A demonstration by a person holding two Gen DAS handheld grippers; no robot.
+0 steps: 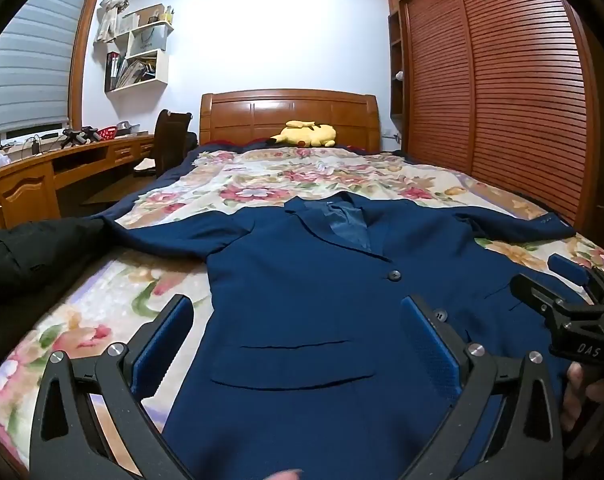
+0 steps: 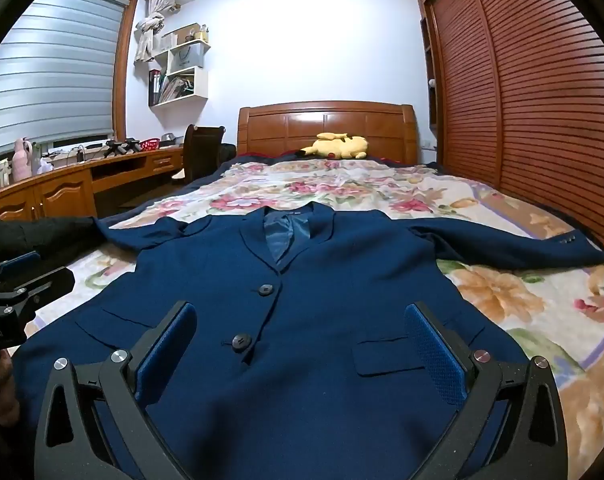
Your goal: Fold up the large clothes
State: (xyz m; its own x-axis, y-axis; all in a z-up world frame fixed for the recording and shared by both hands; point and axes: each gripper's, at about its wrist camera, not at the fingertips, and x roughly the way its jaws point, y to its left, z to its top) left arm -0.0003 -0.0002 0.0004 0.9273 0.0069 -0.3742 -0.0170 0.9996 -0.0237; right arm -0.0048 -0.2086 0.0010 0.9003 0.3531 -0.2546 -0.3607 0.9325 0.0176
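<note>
**Hovering over a blue jacket spread flat on the bed**

Hovering above the near hem, the left gripper (image 1: pixel 297 344) has its jaws spread as wide as they go, with nothing between the blue pads but the cloth lying below them. The right gripper (image 2: pixel 302 344) stands just beside it, equally wide open and holding nothing; its pads frame the lower button and the flap pocket.

The navy blazer (image 2: pixel 293 280) lies face up on the floral bedspread (image 2: pixel 522 300), hem at the foot edge of the bed, collar pointing toward the headboard. It is buttoned, with two dark buttons down the front and a flap pocket on each side. Both sleeves stretch out sideways: one reaches toward the bed's right edge, its cuff near the wardrobe side; the other runs toward the left edge, where a black garment (image 1: pixel 25 256) lies against it.

Farther up, the bedspread is bare to the pillow end, where a yellow plush toy (image 2: pixel 338 146) rests against the wooden headboard (image 2: pixel 326 124). A slatted wardrobe (image 2: pixel 542 80) lines the right wall; a desk (image 2: pixel 81 184) runs under the window on the left.
</note>
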